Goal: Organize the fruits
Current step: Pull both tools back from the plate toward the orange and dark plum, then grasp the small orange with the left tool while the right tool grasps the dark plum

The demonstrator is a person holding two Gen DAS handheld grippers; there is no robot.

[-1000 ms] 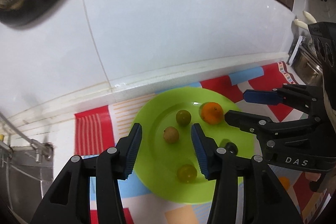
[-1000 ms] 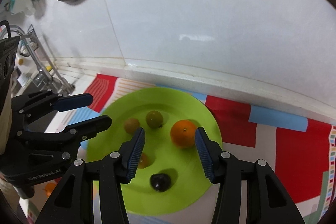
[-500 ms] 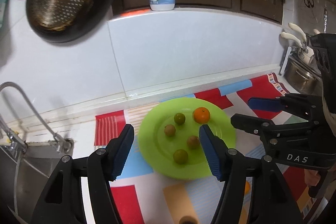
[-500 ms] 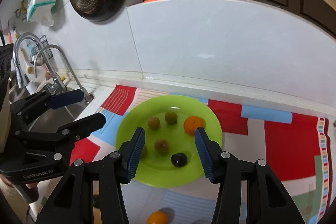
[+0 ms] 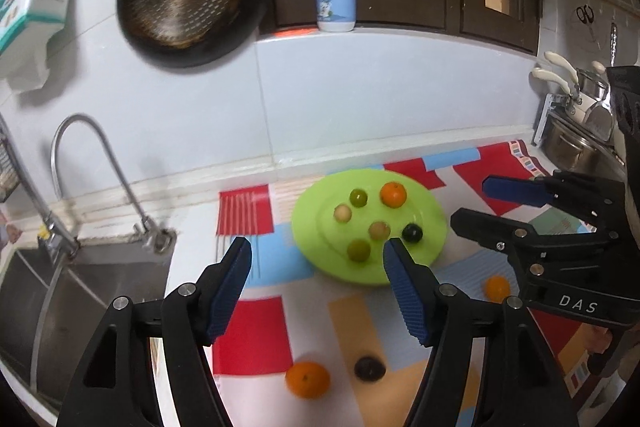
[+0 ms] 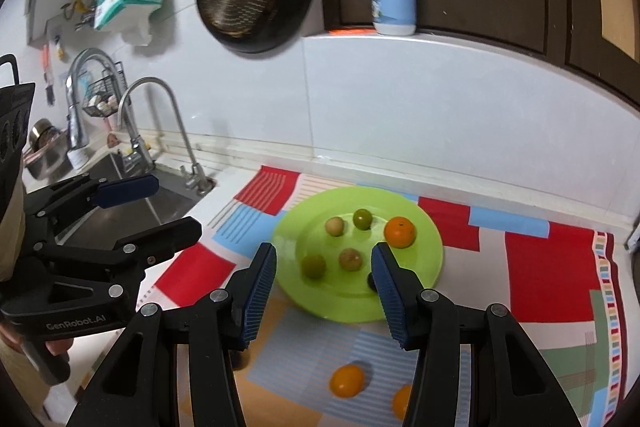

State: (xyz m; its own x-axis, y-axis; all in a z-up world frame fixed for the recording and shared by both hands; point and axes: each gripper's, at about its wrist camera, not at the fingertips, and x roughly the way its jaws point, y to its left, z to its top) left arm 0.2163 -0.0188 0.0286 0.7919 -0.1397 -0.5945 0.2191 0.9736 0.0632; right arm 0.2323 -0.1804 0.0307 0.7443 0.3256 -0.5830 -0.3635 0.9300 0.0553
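Both grippers, left [image 5: 316, 279] and right [image 6: 323, 279], held above counter near side of plate [image 5: 434, 227], jaws apart, empty. Six fruits on plate; two oranges [image 5: 308, 379] [image 5: 496, 287] and dark fruit [image 5: 369, 368] on mat [image 5: 250, 339] nearer than plate.

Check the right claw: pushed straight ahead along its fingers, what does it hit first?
Probably the green plate: the open right claw frames its near half, with a brownish fruit centred between the fingers. Nothing visible in between, though depth is unclear.
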